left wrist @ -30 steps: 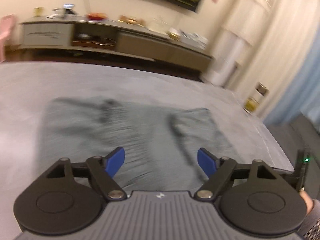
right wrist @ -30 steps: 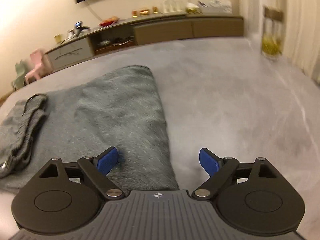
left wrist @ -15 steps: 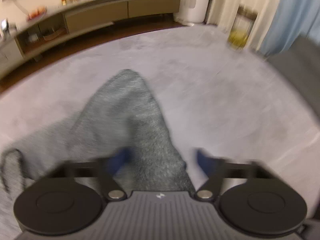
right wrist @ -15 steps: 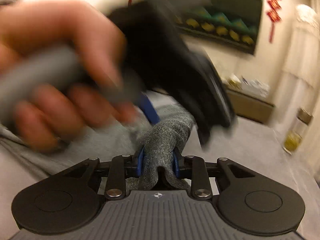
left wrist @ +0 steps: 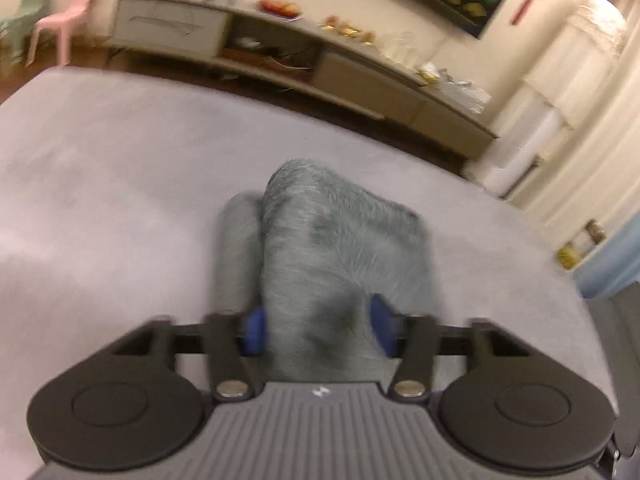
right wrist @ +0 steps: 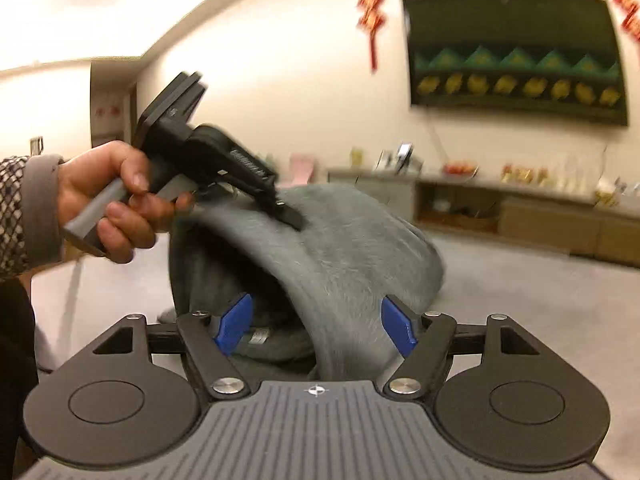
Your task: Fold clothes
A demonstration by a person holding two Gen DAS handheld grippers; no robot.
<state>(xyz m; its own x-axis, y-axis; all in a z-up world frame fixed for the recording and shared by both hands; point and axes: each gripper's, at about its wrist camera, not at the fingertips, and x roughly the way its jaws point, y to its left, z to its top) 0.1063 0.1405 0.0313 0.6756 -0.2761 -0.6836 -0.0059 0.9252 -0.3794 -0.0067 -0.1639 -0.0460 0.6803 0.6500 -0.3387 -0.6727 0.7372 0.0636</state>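
Warm indoor light, motion-blurred fisheye

The grey garment is smeared by motion blur. Items on the sideboard cannot be identified. The garment's lower end is hidden behind the right tongs.

Your left gripper sits with the garment between its parted fingers, the cloth heaped on the mat ahead. Beyond the mat runs a low cabinet along the wall, chairs at its left end. Your right gripper straddles the draped cloth, below and right of your left hand.
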